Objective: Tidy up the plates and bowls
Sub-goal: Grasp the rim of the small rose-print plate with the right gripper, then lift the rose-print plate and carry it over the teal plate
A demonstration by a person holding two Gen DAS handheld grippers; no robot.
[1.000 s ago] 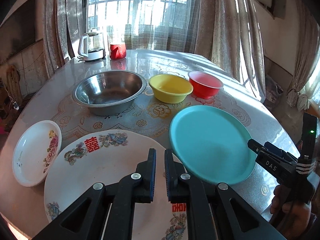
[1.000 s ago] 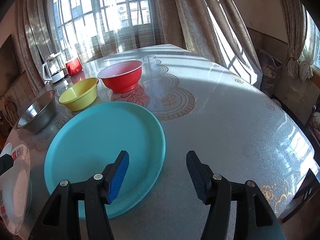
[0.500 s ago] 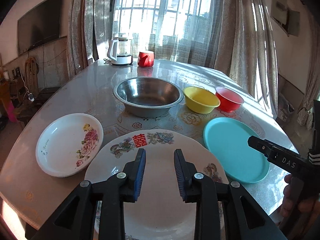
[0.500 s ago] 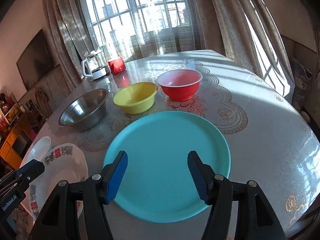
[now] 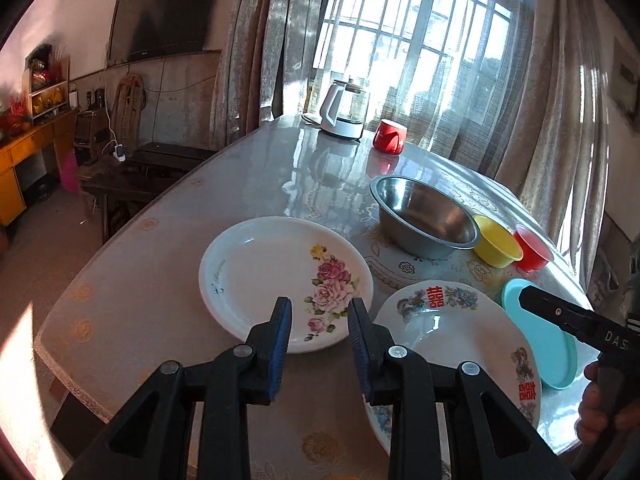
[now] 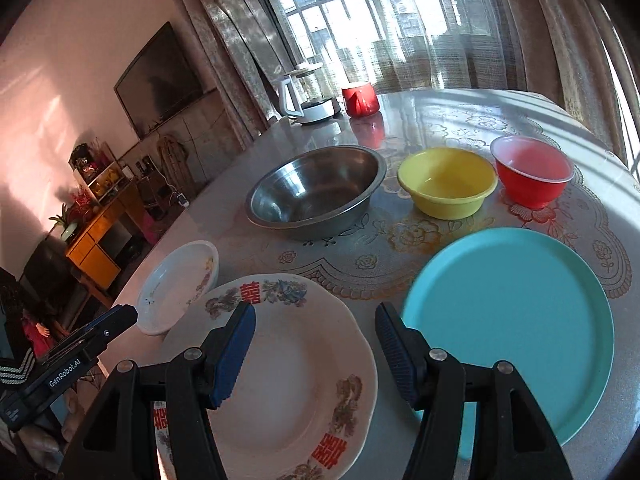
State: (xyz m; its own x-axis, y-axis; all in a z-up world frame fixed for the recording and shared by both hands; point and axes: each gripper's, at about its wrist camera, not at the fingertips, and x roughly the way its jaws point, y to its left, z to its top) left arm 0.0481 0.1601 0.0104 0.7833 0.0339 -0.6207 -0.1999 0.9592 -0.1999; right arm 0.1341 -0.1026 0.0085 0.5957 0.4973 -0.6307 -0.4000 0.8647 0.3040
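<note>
On the round table lie a small rose-patterned plate [image 5: 272,276] [image 6: 176,284], a large plate with red characters [image 5: 452,328] [image 6: 292,352] and a teal plate [image 5: 552,340] [image 6: 512,312]. Behind them stand a steel bowl [image 5: 428,216] [image 6: 316,192], a yellow bowl [image 5: 496,244] [image 6: 448,184] and a red bowl [image 5: 534,248] [image 6: 532,176] in a row. My left gripper [image 5: 319,304] is open and empty over the rose plate's near rim. My right gripper [image 6: 316,316] is open and empty above the large plate's right side, next to the teal plate.
A white kettle [image 5: 340,112] [image 6: 308,96] and a red mug [image 5: 390,136] [image 6: 360,98] stand at the table's far side by the curtained window. The table edge [image 5: 80,364] curves close on the left. A person's hand [image 5: 600,412] holds the right gripper's handle.
My left gripper opened and swung left, from over the large plate to over the rose plate. My right gripper moved left, from over the teal plate to over the large plate's right side.
</note>
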